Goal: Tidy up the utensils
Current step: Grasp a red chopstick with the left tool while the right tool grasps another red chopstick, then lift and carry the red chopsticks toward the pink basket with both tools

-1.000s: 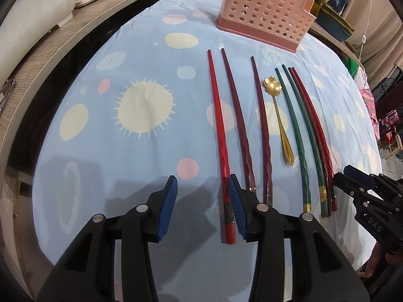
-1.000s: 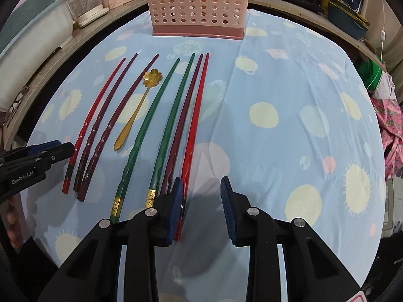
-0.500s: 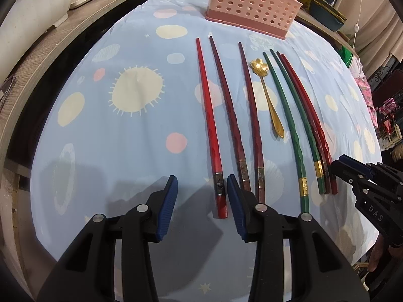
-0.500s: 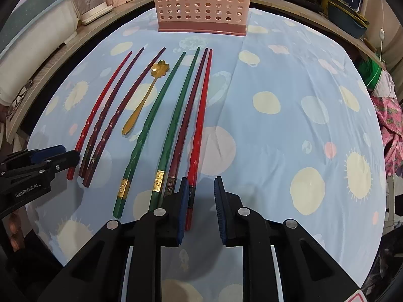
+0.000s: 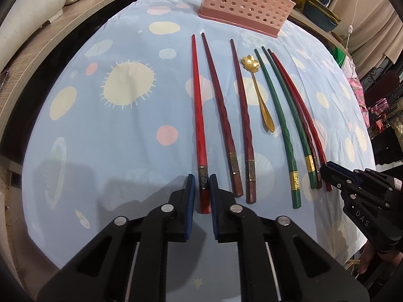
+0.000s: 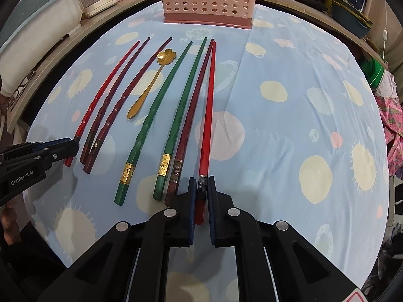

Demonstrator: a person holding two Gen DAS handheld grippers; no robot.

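On tablecloth: seven chopsticks, one gold spoon.

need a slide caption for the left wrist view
Left tongs closing on the leftmost bright red chopstick; pink basket beyond.

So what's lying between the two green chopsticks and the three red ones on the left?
Only the gold spoon, seen in both wrist views.
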